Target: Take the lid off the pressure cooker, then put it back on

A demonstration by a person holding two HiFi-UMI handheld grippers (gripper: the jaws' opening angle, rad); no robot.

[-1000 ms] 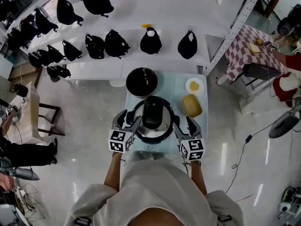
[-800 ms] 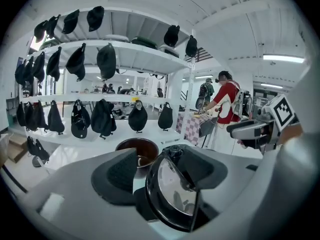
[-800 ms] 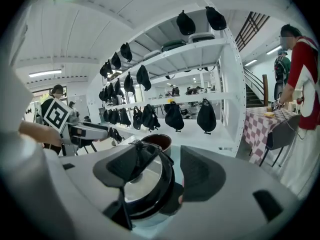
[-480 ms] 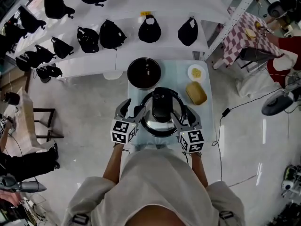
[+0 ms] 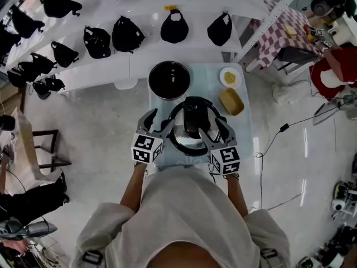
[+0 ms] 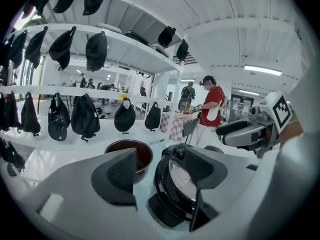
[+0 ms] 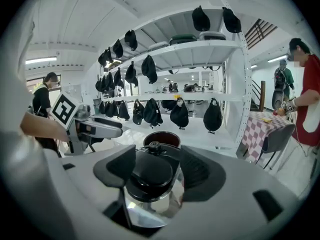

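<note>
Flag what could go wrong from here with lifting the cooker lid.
1. The right gripper is open around the lid handle, not clamped; an off-centre close could slip.
2. The dark bowl stands close behind the pressure cooker; a lid carried that way could knock it.
3. The left gripper is open too, holding nothing, so the cooker may shift on the table.

The right gripper (image 7: 155,170) had its black padded jaws standing apart, one on each side of the broad black handle (image 7: 148,178) on the shiny steel pressure-cooker lid (image 7: 150,213). Just beyond sat a dark brown round bowl (image 7: 161,137), and behind it white shelves (image 7: 200,97) hung with black caps (image 7: 179,115).
</note>
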